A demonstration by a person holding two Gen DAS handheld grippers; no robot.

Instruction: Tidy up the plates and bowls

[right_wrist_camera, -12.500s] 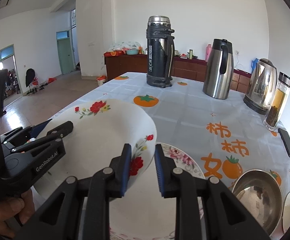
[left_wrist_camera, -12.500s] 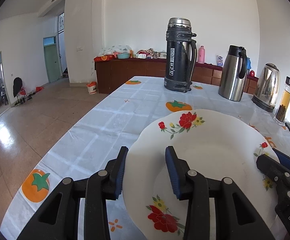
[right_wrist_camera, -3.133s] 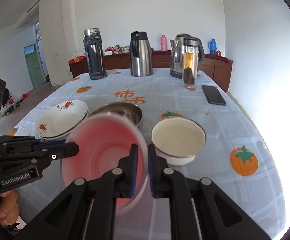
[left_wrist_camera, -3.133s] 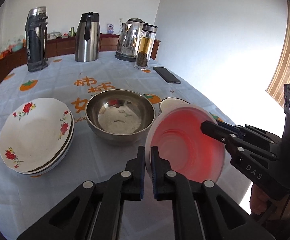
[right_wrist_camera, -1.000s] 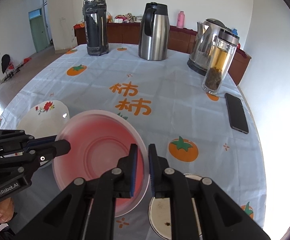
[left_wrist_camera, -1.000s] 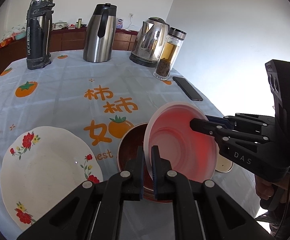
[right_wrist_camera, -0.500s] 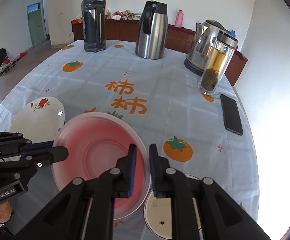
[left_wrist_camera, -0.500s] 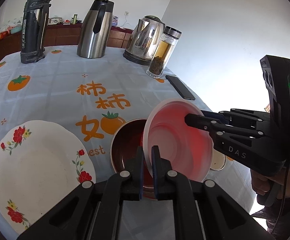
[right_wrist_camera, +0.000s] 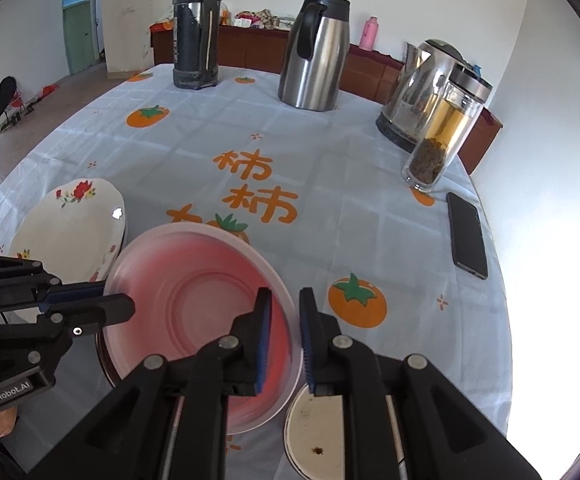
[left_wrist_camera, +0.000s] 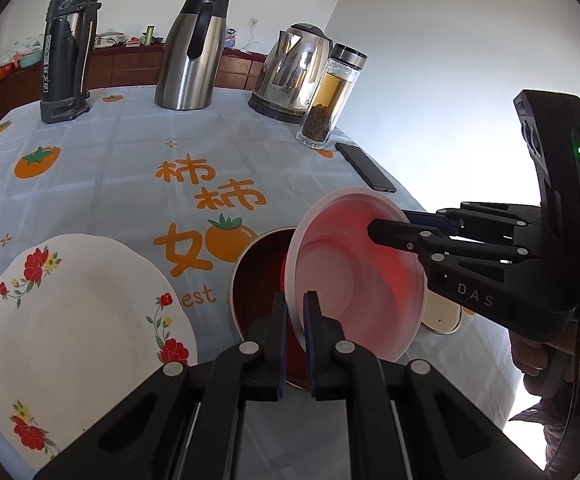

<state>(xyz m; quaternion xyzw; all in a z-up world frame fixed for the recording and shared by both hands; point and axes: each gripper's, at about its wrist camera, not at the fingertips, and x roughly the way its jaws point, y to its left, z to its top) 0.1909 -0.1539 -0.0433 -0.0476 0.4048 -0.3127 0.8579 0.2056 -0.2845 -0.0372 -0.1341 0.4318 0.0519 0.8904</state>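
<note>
A translucent pink bowl [left_wrist_camera: 357, 276] hangs tilted just over the steel bowl [left_wrist_camera: 258, 280], held at its rim on both sides. My left gripper [left_wrist_camera: 294, 312] is shut on its near rim. My right gripper [right_wrist_camera: 284, 320] straddles the opposite rim [right_wrist_camera: 290, 320] with a small gap between its pads; it also shows in the left wrist view [left_wrist_camera: 377, 228]. The pink bowl [right_wrist_camera: 198, 312] hides most of the steel bowl in the right wrist view. Stacked white flowered plates [left_wrist_camera: 74, 336] lie to the left. A small white enamel bowl [right_wrist_camera: 317, 432] sits to the right.
Across the far side of the table stand a black thermos [left_wrist_camera: 68, 44], a steel jug [left_wrist_camera: 194, 52], an electric kettle [left_wrist_camera: 293, 68] and a glass tea bottle [left_wrist_camera: 329, 96]. A black phone [left_wrist_camera: 363, 166] lies near the right table edge. The tablecloth [left_wrist_camera: 130, 184] has persimmon prints.
Both grippers have carried the pink bowl lower, onto the steel bowl. The right gripper's pads have parted slightly on the rim.
</note>
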